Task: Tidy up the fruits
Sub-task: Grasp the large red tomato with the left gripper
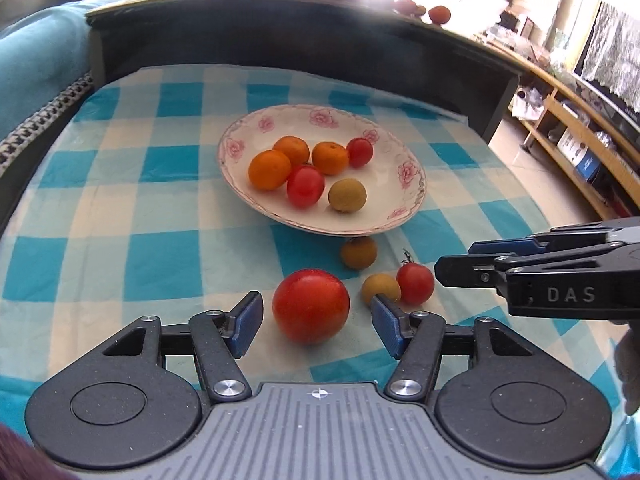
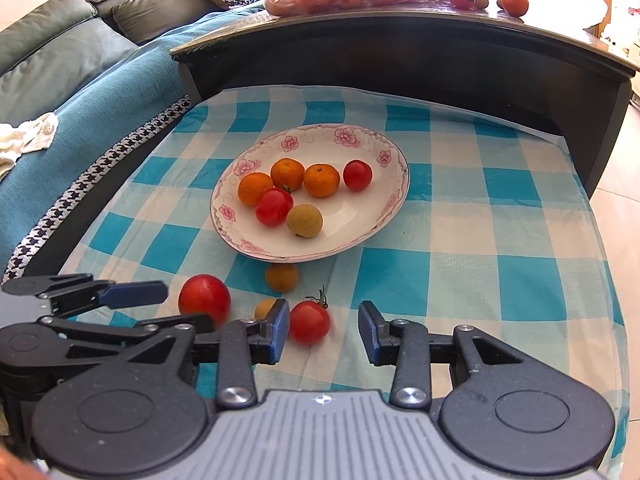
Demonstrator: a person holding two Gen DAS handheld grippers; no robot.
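Note:
A flowered white plate [image 1: 384, 220] [image 2: 360, 236] on the checked cloth holds three oranges, two small tomatoes and a longan. In front of it lie a large tomato [image 1: 311, 306] [image 2: 205, 297], two longans [image 1: 359, 252] [image 1: 380, 288] and a small stemmed tomato [image 1: 415, 282] [image 2: 309, 322]. My left gripper [image 1: 317, 322] is open, with the large tomato between its fingers. My right gripper [image 2: 323, 330] is open, with the small stemmed tomato between its fingers, close to the left one. It shows side-on in the left wrist view [image 1: 472, 270].
A dark raised table edge [image 2: 400, 40] stands behind the cloth, with bagged fruit and loose fruit [image 2: 514, 2] on top. A teal-covered sofa [image 2: 80, 100] is on the left. A wooden shelf unit [image 1: 580, 140] stands at the right.

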